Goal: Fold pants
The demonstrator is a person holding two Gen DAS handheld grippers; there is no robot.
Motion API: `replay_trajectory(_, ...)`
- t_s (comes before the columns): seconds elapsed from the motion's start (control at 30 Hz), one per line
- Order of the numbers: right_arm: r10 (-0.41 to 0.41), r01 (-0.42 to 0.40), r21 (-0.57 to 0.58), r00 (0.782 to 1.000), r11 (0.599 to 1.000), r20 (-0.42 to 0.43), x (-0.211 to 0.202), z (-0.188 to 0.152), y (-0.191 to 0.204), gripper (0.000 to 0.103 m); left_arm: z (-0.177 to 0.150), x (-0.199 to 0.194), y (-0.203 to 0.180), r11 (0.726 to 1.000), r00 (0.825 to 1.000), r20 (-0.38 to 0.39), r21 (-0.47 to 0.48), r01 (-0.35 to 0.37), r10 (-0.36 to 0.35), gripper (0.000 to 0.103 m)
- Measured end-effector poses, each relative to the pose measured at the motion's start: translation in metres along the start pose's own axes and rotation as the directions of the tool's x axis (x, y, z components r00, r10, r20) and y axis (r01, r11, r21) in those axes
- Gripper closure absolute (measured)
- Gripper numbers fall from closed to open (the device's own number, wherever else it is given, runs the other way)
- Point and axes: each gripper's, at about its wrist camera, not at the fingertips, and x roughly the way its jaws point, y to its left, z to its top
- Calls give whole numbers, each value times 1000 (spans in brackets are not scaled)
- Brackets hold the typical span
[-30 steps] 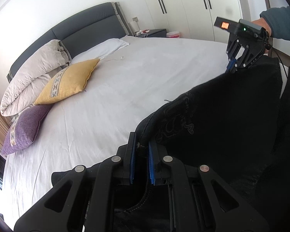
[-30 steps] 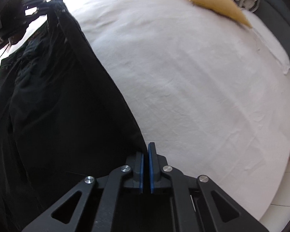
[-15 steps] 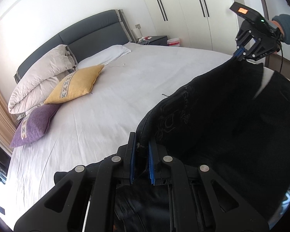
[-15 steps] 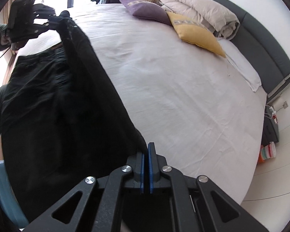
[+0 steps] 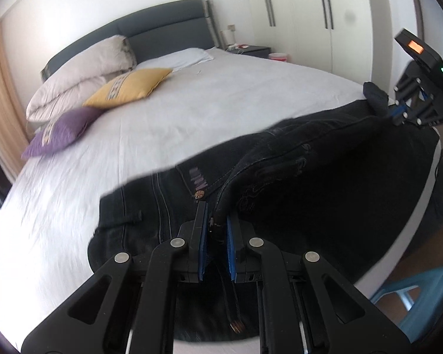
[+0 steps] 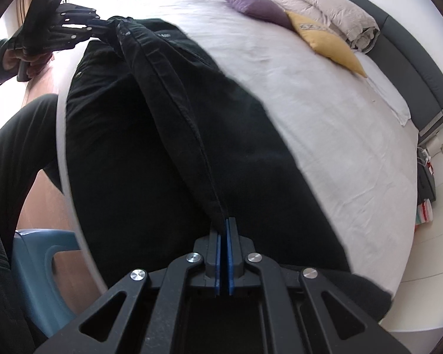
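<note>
Left gripper [image 5: 216, 230] narrow, clamped on the waistband edge of the black pants [image 5: 310, 183], rivet and belt loop just ahead of its tips. Right gripper [image 6: 224, 236] pinched nearly closed on a folded seam at the far end of the same pants. Fabric stretched between the two grippers, rest draped over the near edge of the bed [image 5: 192, 103]. Beyond left gripper, up-left: yellow pillow [image 5: 130, 87], purple pillow [image 5: 62, 131], folded duvet [image 5: 82, 73]. Blue stool [image 6: 41, 265] lower left of right gripper.
</note>
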Motion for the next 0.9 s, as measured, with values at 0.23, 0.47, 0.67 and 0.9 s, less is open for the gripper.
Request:
replay_trajectory(0.23, -47, 46, -30, 998, 999, -30, -1, -10, 40, 99, -51, -11, -23, 999, 999, -32, -14, -45, 44, 93)
replay_trajectory(0.47, -51, 51, -2, 997, 999, -59, 6, -18, 57, 99, -69, -9, -33, 997, 996, -67, -45, -62, 58, 93)
replay_trajectory(0.67, -79, 77, -38, 994, 996, -79, 9, -17, 74, 99, -71, -6, -20, 997, 997, -80, -71, -31, 25, 92)
replay_trajectory(0.9, -68, 66, -25, 995, 998, -74, 12, -19, 86, 99, -67, 0, -9, 999, 995, -101, -48, -10, 5, 89)
